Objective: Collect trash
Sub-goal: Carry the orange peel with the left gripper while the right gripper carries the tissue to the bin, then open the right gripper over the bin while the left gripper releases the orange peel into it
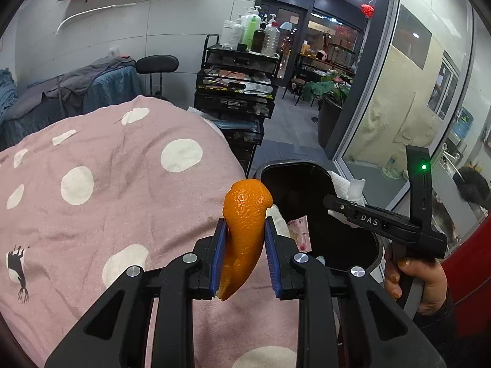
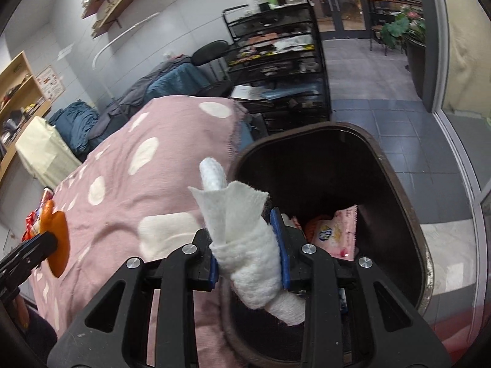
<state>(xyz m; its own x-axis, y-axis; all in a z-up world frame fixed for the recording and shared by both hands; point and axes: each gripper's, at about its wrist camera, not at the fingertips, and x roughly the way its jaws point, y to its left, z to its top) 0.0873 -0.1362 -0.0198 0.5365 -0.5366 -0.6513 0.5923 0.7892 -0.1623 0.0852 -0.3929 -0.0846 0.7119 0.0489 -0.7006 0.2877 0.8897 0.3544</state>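
Pink polka-dot cloth point(image 1: 107, 184) covers the near surface, with a dark trash bin point(image 2: 396, 165) just right of it. Left gripper point(image 1: 245, 245) clamps an orange peel point(image 1: 245, 224) short of the rim; released now, it could land on the cloth. Right gripper point(image 2: 249, 245) grips a crumpled paper towel point(image 2: 245, 236) over the bin's near edge. Its bottom is hidden in shadow.

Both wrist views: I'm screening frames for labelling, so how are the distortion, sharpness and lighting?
Left wrist view: strong fisheye bending with dark corners; the orange peel in the left tongs is sharp; ceiling lights flare. Right wrist view: same curvature; the white tissue in the right tongs is crisp, but the inside of the dark bin is murky.
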